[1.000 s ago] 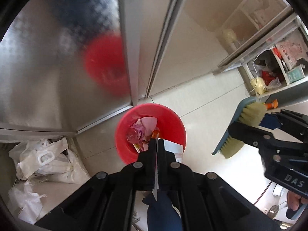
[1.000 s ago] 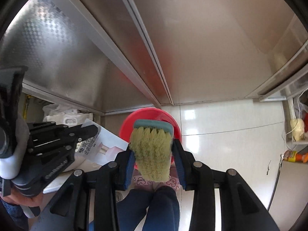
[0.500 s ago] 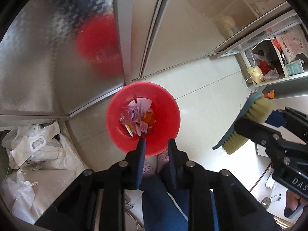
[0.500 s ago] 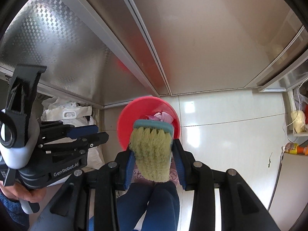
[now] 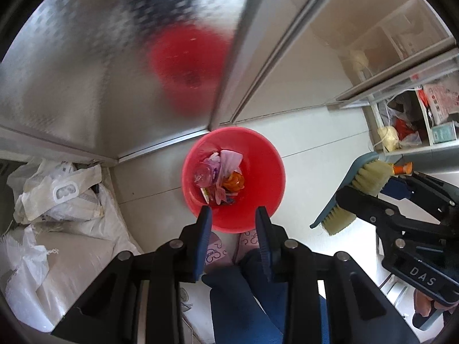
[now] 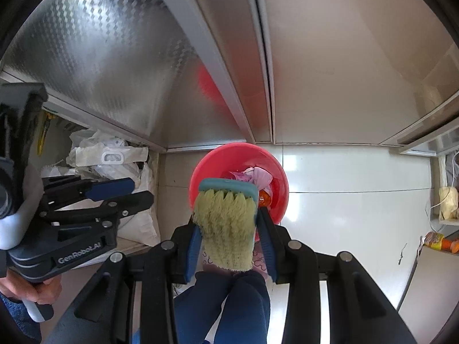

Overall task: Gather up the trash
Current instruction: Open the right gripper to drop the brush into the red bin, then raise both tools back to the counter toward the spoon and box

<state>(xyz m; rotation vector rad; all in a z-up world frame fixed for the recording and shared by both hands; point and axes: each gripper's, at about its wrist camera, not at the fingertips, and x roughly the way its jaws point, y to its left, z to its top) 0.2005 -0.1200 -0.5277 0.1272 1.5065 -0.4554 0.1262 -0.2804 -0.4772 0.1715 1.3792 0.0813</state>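
A red bin stands on the pale floor against the steel cabinet, with wrappers, a clear plastic bottle and other trash inside. My left gripper hangs over the bin's near rim, pointing down. Its jaws are opening and nothing is between them. My right gripper is shut on a hand brush with a teal back and yellowish bristles, held above the same bin. In the left wrist view the brush and right gripper are off to the right. The left gripper shows at the left of the right wrist view.
Steel cabinet doors rise behind the bin. White sacks are piled on the left. A shelf with bags and boxes stands at the right, with an orange bottle low on it. A person's blue trouser legs and pink slippers are below the grippers.
The left gripper was shut on a flat white piece over the bin; its jaws have parted and the piece is gone from them. The right gripper kept hold of the brush.
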